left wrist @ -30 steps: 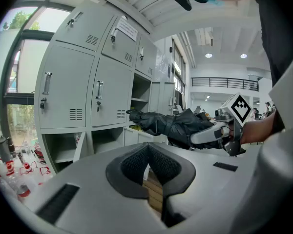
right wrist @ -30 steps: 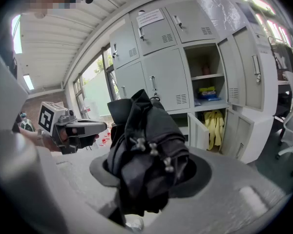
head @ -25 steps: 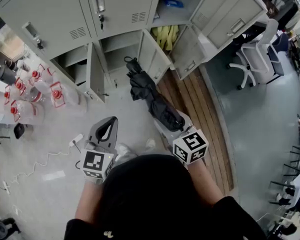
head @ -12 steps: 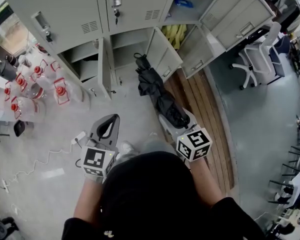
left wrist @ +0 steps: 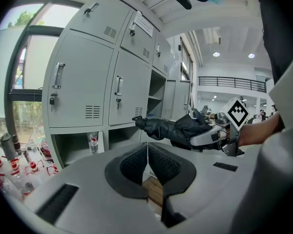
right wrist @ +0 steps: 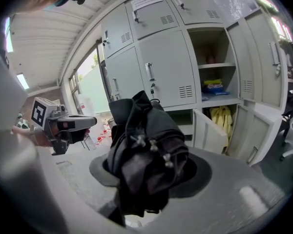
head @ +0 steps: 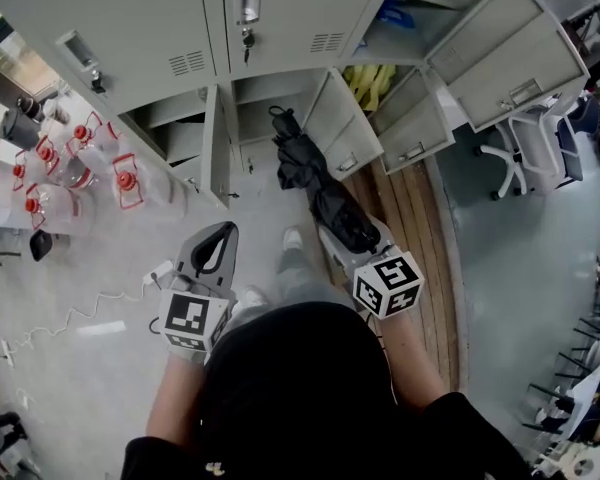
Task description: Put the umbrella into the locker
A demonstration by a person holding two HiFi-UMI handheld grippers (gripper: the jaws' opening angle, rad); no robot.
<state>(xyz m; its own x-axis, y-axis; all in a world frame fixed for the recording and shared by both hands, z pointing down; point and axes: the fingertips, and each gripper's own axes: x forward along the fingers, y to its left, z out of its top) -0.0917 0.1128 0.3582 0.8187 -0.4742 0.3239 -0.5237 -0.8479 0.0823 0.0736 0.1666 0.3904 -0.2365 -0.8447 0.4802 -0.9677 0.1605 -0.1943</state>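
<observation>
Holding folded black fabric umbrella [head: 315, 193] in right hand-held gripper [head: 353, 240] before open grey metal locker [head: 260, 118]; left hand-held gripper [head: 216, 252] clenched, empty. Next: inserting tip-first.

We see the folded black umbrella [head: 315, 183], held aloft, tip toward an open lower compartment of the grey locker [head: 290, 13].

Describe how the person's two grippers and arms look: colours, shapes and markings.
Both grippers are light grey plastic. The left gripper narrows to a rounded claw lined with black ribbed pads. The right gripper has the same grey shell. Each carries a white cube with black square markers, one on the left, one on the right. No cables show. The person wears a black short-sleeved top.
</observation>
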